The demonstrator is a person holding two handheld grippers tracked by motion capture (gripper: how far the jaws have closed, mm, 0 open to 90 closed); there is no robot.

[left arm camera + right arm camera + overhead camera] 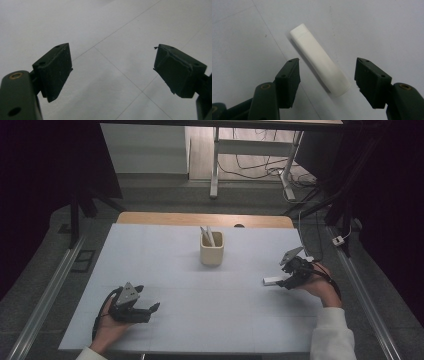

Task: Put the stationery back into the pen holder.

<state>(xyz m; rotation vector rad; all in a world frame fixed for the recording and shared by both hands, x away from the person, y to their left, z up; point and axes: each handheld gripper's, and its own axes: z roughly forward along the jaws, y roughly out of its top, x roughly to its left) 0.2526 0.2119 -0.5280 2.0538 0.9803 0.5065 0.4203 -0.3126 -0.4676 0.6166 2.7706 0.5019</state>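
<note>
Table (pixel 165 270): white gridded top, wood edge at far side. Cup (pixel 211 251) stands upright near centre, two pale sticks inside. White tube (pixel 272 280) lies flat on the top, right of the cup and nearer the person.

The high view looked forward and down over the whole table (pixel 165 265). Each gripper view stared close at that white surface; the right one shared the white stick (pixel 320 59) at the high view's right.
</note>
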